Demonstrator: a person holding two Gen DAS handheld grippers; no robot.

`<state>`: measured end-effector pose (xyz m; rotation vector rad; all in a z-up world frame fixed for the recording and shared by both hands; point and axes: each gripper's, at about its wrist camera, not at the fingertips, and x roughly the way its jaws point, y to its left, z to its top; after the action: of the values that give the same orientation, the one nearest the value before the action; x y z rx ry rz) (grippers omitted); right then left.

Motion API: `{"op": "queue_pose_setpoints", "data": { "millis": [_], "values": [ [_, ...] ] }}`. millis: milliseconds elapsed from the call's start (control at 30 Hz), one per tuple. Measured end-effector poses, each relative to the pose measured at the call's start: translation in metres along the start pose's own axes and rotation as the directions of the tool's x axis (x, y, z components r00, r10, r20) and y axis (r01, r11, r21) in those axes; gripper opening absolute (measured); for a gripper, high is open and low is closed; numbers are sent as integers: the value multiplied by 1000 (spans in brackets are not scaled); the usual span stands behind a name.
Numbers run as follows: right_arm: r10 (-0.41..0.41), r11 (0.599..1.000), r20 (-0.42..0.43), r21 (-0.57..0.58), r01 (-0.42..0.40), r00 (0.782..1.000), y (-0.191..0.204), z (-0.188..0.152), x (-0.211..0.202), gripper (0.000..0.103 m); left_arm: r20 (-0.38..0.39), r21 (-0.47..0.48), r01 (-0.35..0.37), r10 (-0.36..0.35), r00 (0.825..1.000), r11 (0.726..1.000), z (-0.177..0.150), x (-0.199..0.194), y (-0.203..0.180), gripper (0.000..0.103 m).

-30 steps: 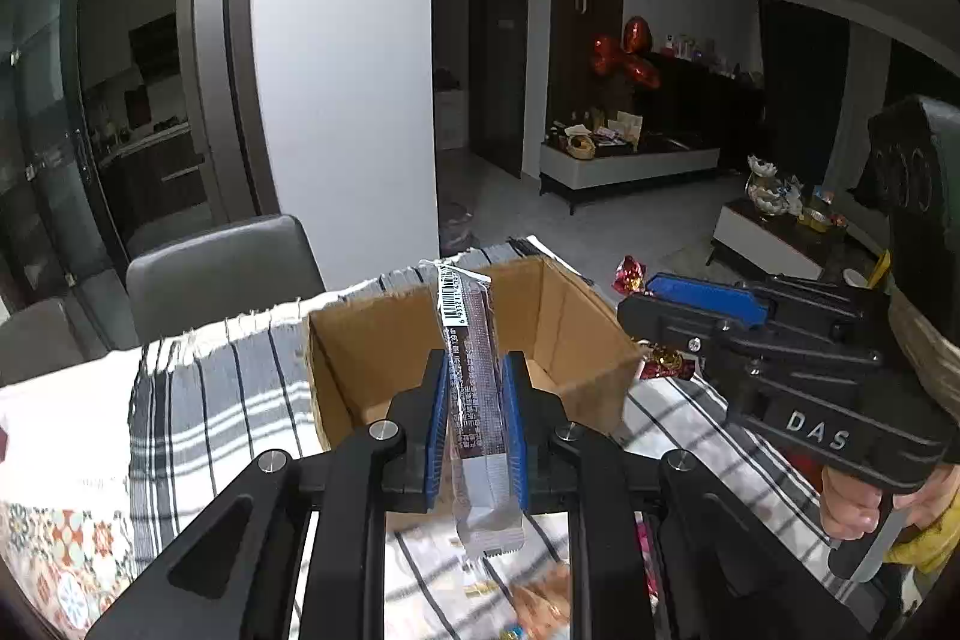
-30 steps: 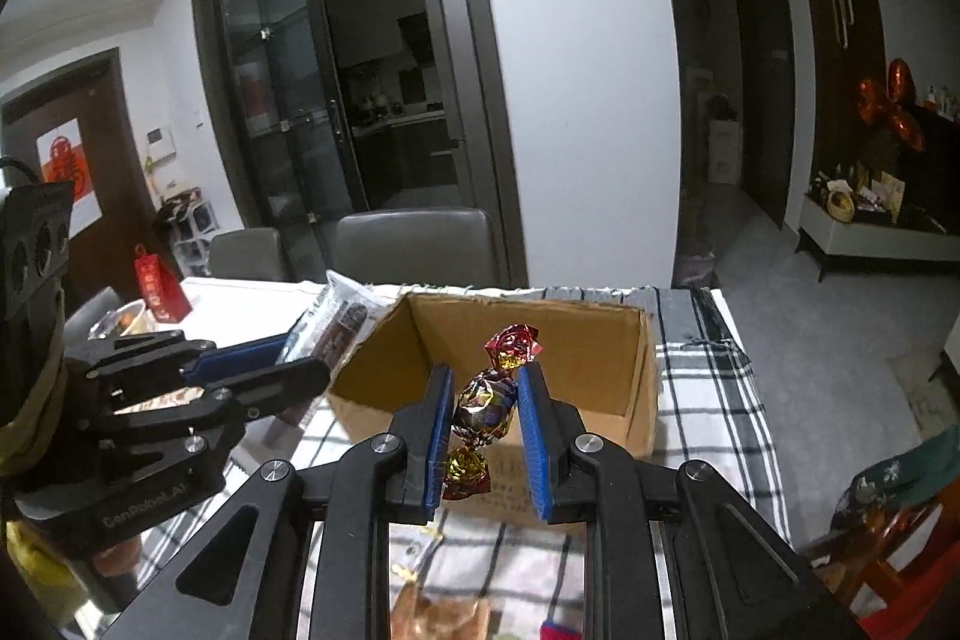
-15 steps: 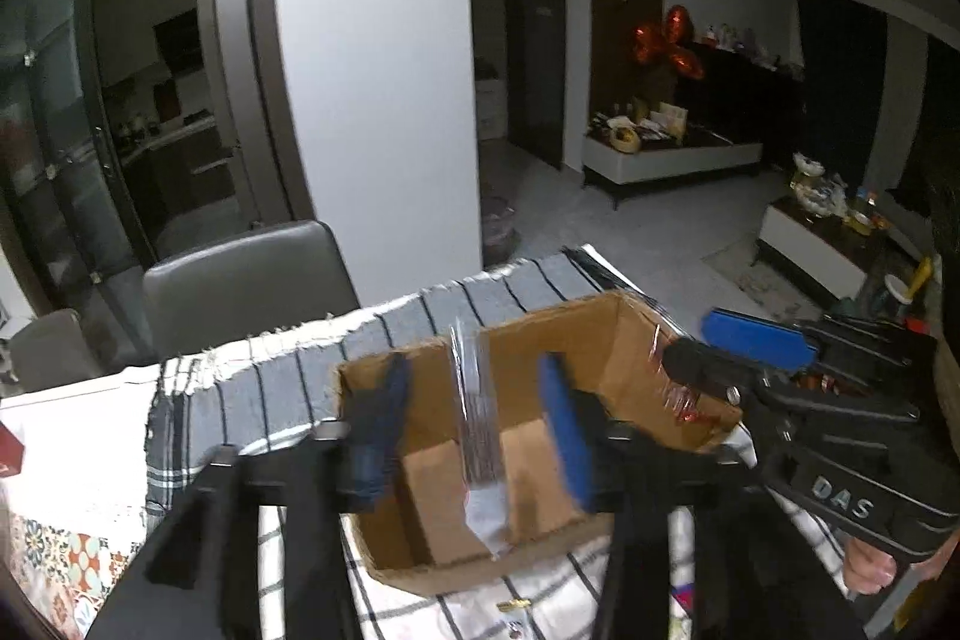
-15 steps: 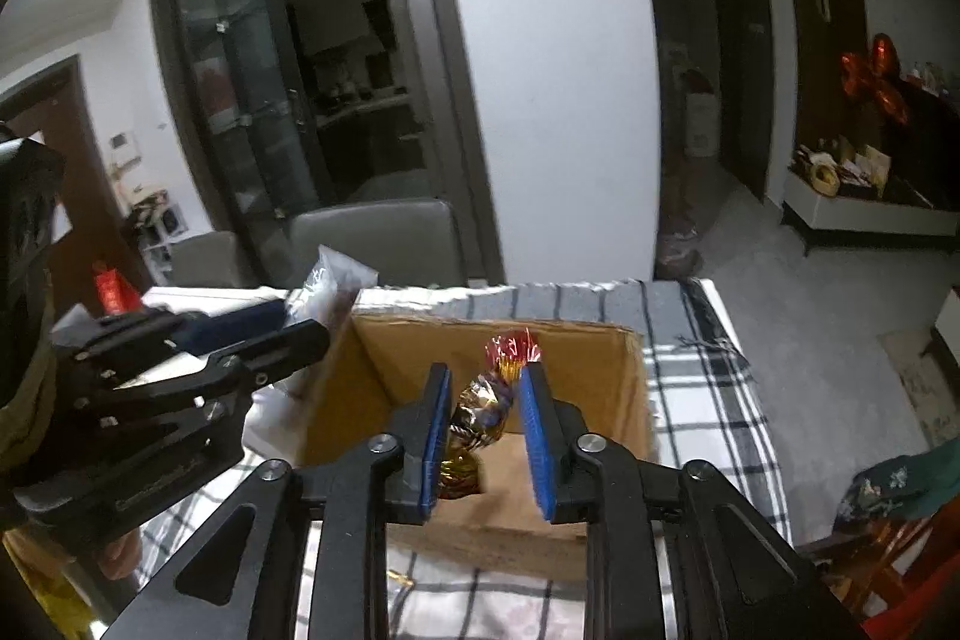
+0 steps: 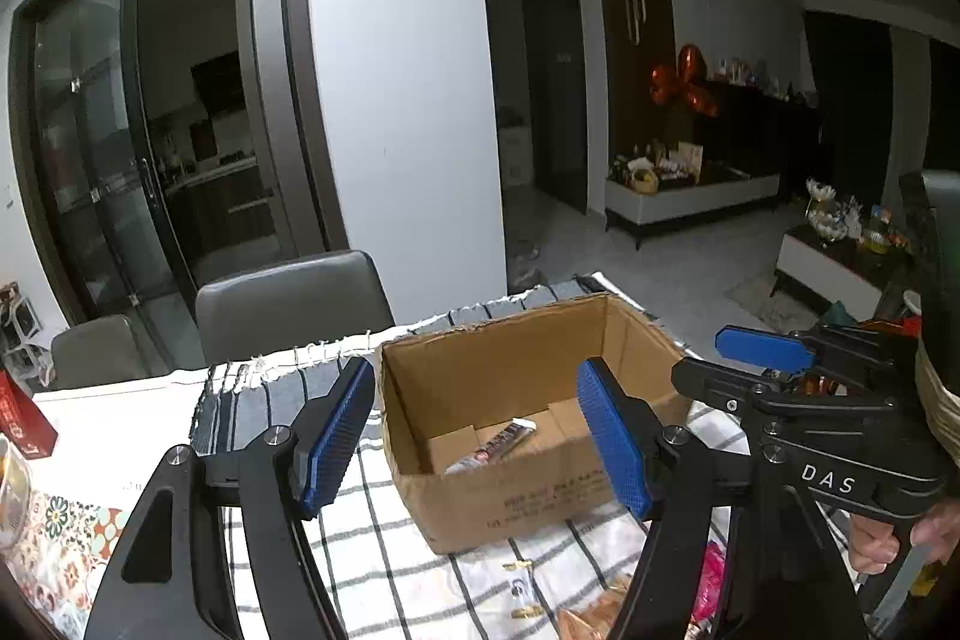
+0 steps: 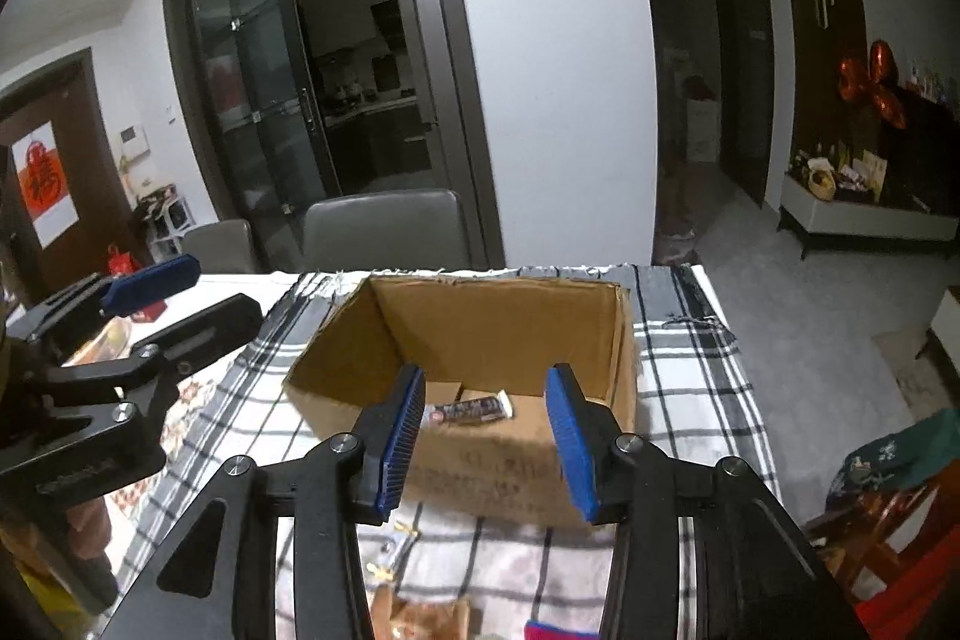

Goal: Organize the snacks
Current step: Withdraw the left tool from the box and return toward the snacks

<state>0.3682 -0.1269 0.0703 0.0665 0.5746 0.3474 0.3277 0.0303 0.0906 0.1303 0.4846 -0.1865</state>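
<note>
Hovering, both opening and empty, left hand-held gripper (image 5: 480,436) and right hand-held gripper (image 6: 489,436) tilt toward the cardboard box (image 6: 498,322) on the checked-cloth desk (image 6: 690,388).

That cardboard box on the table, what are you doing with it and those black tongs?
A person is sorting snacks into the cardboard box on the checked tablecloth. The left tongs and right tongs hover at the box with jaws opening and nothing between them. One long wrapped snack bar lies on the box floor. More snacks wait on the cloth in front.
</note>
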Motion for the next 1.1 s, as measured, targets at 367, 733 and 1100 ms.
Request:
{"op": "queue_pose_setpoints", "data": {
  "millis": [367,733,1100],
  "values": [
    [20,1000,23,-18,-19,1000,16,-30,-45,43,14,-2,10,-10,1000,1000,-30,-49,-6,69],
    [17,999,-2,-40,-17,1000,32,-62,-53,43,-30,-26,1,-2,1000,1000,-69,-67,0,69],
    [-6,1000,-43,-11,5,999,34,-100,-48,43,-79,-48,-5,1,997,999,-112,-72,-1,69]
  ]
}}
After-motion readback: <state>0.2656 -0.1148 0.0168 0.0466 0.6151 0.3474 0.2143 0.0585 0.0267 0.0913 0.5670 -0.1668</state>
